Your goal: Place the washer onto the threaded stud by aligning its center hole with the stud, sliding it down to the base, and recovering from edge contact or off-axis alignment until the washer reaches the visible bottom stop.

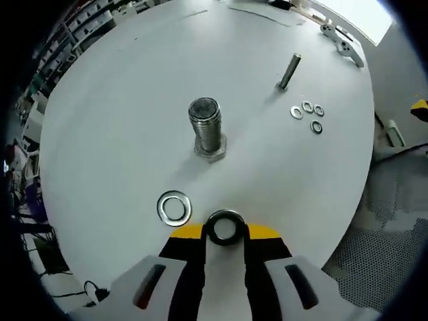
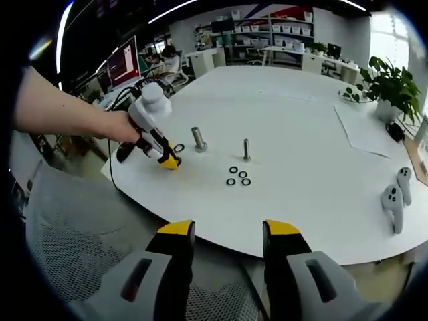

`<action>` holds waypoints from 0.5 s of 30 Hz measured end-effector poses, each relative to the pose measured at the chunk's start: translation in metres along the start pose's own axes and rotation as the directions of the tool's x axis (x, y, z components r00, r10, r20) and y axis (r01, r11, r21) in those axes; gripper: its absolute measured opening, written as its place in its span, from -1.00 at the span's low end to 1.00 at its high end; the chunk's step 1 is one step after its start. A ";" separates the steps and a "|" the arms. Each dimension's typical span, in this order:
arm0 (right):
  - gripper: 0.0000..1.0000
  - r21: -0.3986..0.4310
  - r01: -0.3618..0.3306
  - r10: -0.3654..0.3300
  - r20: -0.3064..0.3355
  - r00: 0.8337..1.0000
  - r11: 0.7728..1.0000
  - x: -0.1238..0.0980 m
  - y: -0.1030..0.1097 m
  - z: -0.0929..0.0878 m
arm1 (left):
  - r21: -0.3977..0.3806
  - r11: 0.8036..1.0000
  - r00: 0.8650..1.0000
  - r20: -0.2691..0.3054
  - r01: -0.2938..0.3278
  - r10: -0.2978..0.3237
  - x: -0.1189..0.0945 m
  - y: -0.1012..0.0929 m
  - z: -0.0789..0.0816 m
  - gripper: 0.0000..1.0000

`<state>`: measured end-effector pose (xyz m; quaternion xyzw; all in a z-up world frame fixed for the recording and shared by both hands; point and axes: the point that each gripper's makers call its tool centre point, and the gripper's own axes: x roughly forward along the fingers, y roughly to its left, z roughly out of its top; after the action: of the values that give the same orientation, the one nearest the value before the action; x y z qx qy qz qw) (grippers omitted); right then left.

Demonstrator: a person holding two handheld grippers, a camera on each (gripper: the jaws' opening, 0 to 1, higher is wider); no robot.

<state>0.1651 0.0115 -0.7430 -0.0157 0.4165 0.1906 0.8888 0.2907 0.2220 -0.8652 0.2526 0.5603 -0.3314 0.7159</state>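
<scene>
Washer (image 1: 225, 228) clamped flat at tip of left claw (image 1: 225, 235), held near side of large threaded stud (image 1: 206, 126), well short of it and not yet centred over top. Stud upright on hex base, thread bare to bottom stop. Second washer (image 1: 174, 207) flat on counter (image 1: 120, 100), just left of claw. Four small washers (image 1: 307, 115) and slim stud (image 1: 289, 71) far right. Right claw (image 2: 227, 231) apart, empty, parked off counter edge, presumably clear of the work.

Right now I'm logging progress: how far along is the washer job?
Early. Done: the left gripper is shut on a washer. In hand: bringing it to the threaded stud, whose threads are bare. Left: align, slide down to the base. Another washer lies on the table.
</scene>
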 end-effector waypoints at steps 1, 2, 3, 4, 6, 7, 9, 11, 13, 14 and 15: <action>-0.14 -0.001 0.000 0.000 0.000 1.000 1.000 0.000 0.000 0.000 | 0.013 1.000 1.000 -0.008 0.004 -0.004 0.000 -0.001 -0.001 -0.63; -0.14 -0.001 0.000 0.000 0.002 1.000 1.000 0.000 0.000 0.001 | 0.021 1.000 1.000 -0.011 0.006 -0.005 0.000 -0.001 0.000 -0.63; -0.14 0.000 0.000 0.000 0.002 1.000 1.000 0.000 0.000 0.001 | 0.032 0.999 1.000 -0.016 0.005 -0.004 0.000 -0.001 0.000 -0.63; -0.14 0.000 0.001 -0.001 0.002 1.000 1.000 0.000 0.000 0.001 | 0.051 0.999 1.000 -0.018 0.003 -0.002 0.000 -0.002 0.000 -0.63; -0.14 0.000 0.001 -0.001 0.002 1.000 1.000 0.000 0.000 0.001 | 0.085 0.996 1.000 -0.023 0.002 0.000 -0.001 -0.003 -0.001 -0.63; -0.14 0.000 0.001 -0.001 0.003 1.000 1.000 0.000 0.000 0.001 | 0.098 0.995 1.000 -0.025 0.002 0.000 -0.001 -0.004 -0.001 -0.63; -0.14 0.001 0.001 -0.001 0.004 1.000 1.000 0.000 0.000 0.001 | 0.111 0.994 1.000 -0.026 0.003 0.000 -0.001 -0.005 -0.002 -0.63; -0.14 0.000 0.001 -0.001 0.004 1.000 1.000 0.000 0.000 0.001 | 0.124 0.992 1.000 -0.031 0.004 0.000 -0.002 -0.004 -0.003 -0.63; -0.14 0.001 0.002 -0.002 0.004 1.000 1.000 0.000 0.000 0.001 | 0.134 0.991 0.999 -0.034 0.005 0.000 -0.005 -0.003 -0.003 -0.63; -0.14 0.002 0.001 -0.001 0.005 1.000 1.000 0.000 0.000 0.001 | 0.139 0.990 1.000 -0.030 0.004 0.000 -0.005 -0.002 -0.001 -0.63; -0.14 0.002 0.001 -0.001 0.006 1.000 1.000 0.000 0.000 0.001 | 0.146 0.989 1.000 -0.023 0.003 0.001 -0.008 0.000 0.002 -0.63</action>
<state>0.1660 0.0113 -0.7421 -0.0147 0.4140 0.1898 0.8901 0.2909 0.2216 -0.8572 0.3080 0.5427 -0.3691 0.6888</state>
